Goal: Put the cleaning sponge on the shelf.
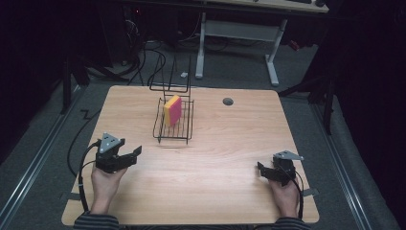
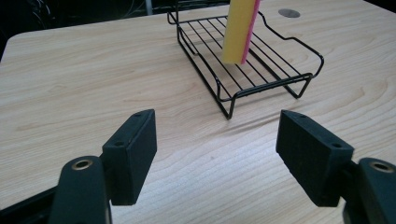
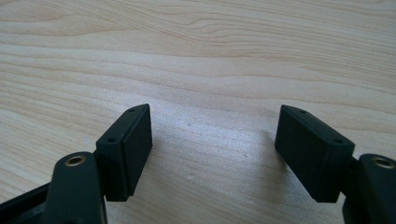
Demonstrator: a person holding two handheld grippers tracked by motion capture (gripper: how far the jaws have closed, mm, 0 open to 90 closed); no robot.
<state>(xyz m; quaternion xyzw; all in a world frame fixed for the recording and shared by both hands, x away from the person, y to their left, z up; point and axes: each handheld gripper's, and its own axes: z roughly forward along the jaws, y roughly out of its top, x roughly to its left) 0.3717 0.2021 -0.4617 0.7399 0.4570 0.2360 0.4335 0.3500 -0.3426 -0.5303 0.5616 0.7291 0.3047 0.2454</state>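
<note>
Black, matte and blocky, the jaws of the left gripper stand spread with nothing between them, aimed across the bench toward the sponge. The right gripper, low over bare wood near the bench's right front corner, likewise has its jaws spread and empty. The sponge, a yellow slab with a pink face, stands on edge inside a black wire rack near the far middle of the bench, well apart from both grippers. To grasp it well, the left gripper should probably approach over the rack's low front rail and set its pads on the two broad faces, closing gently since the foam will likely compress. Pale wood grain covers the bench; the rack's thin rods form a ribbed floor.
</note>
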